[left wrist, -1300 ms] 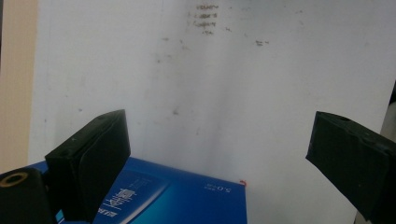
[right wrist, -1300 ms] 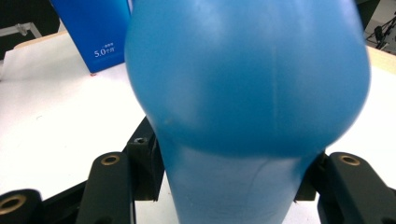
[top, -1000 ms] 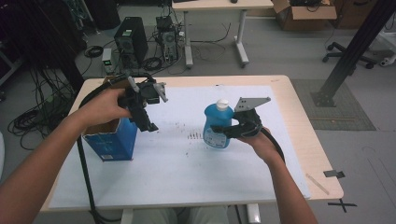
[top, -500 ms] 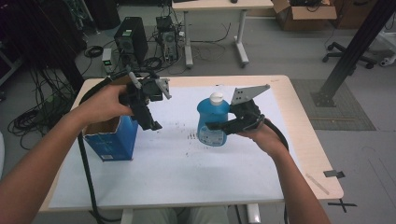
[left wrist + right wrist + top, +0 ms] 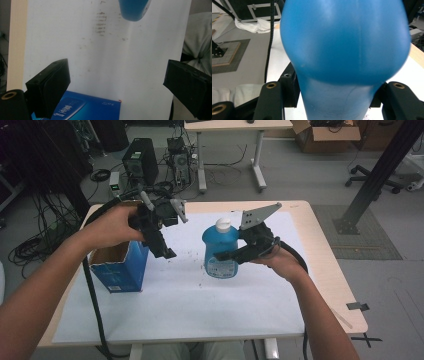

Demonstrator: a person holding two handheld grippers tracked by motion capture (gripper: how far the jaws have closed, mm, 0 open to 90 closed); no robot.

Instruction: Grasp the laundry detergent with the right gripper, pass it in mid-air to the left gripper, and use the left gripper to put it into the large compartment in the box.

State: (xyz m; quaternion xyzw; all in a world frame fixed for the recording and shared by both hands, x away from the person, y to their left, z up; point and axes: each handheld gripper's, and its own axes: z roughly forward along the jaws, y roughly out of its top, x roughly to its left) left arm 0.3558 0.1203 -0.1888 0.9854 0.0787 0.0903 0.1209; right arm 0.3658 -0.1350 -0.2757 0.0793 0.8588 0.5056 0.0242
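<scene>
The right tool is clenched on a blue bottle, jaws pressed to both its sides, holding it upright above the white sheet on the table. The left tool hangs released, jaws wide apart, just above the open blue box standing on the sheet's left part. Dark smudges mark the sheet between bottle and box.

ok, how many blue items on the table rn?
2. A blue box stands open at the table's left, under the left gripper. A blue bottle is at centre, clamped in the right gripper.
</scene>
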